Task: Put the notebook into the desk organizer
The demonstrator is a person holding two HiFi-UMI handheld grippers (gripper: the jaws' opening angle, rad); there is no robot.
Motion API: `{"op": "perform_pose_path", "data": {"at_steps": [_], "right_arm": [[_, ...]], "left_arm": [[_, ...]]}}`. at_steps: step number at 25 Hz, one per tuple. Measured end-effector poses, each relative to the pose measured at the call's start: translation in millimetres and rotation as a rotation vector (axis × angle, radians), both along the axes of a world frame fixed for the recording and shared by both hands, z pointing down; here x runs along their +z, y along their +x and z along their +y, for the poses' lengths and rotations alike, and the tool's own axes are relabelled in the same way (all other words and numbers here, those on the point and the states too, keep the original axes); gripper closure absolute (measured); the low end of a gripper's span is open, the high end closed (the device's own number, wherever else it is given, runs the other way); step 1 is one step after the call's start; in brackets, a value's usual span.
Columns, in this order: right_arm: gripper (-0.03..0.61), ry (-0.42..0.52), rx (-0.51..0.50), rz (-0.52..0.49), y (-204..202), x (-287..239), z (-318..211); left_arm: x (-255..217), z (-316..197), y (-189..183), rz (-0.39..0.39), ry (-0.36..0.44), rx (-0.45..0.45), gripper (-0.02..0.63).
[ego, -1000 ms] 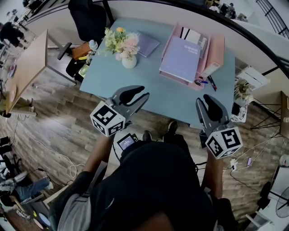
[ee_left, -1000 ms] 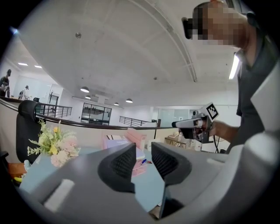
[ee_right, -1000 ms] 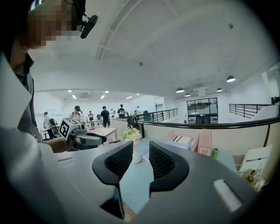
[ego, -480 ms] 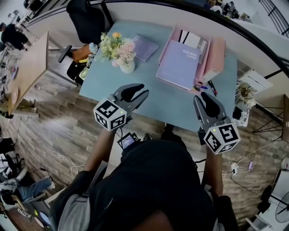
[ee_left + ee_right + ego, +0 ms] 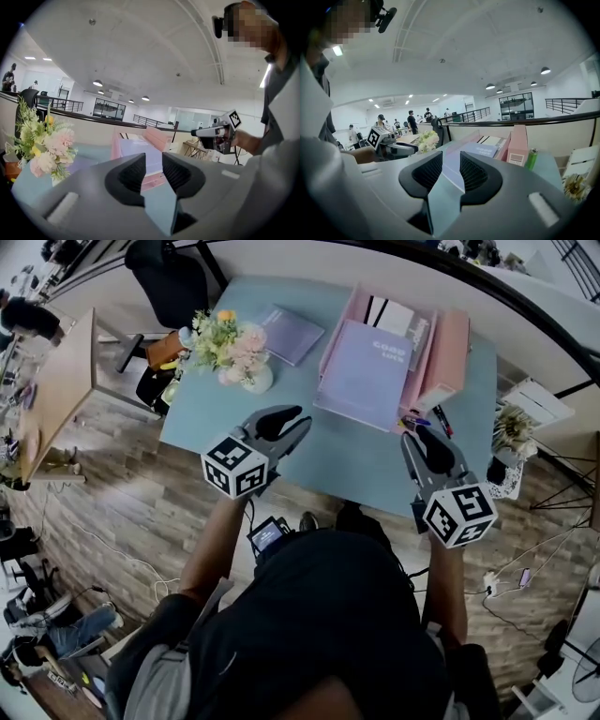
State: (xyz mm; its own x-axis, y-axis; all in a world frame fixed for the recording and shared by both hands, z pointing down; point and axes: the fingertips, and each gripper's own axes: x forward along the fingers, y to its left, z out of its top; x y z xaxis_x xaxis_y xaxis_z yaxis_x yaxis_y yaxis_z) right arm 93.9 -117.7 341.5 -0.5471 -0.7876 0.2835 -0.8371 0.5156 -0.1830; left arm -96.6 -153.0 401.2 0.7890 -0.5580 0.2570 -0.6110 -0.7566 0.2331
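Both empty: left gripper [image 5: 298, 418] and right gripper [image 5: 418, 433] hold their jaws narrowly apart over the table's [image 5: 328, 454] near edge. Notebook [image 5: 291, 332] lies flat at 11 o'clock, beside flowers [image 5: 230, 338]. Organizer [image 5: 457, 343] stands at 1 o'clock, with a larger book [image 5: 366, 371] against it. Recommendation: widen the jaws first, then approach the notebook's free edge low, clear of the flowers.

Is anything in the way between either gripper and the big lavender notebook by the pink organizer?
Nothing visible blocks them. Bare table separates the left gripper and right gripper from the lavender notebook. Pens lie flat at its near right corner, close to the right gripper's path.
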Motion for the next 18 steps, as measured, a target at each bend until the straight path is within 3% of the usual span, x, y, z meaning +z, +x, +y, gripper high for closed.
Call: {"op": "perform_pose_path", "data": {"at_steps": [18], "right_arm": [[0.449,-0.181,0.009,-0.033,14,80,-55]], "left_arm": [[64,-69,19,0.010,-0.155,-0.038,0.443]]}}
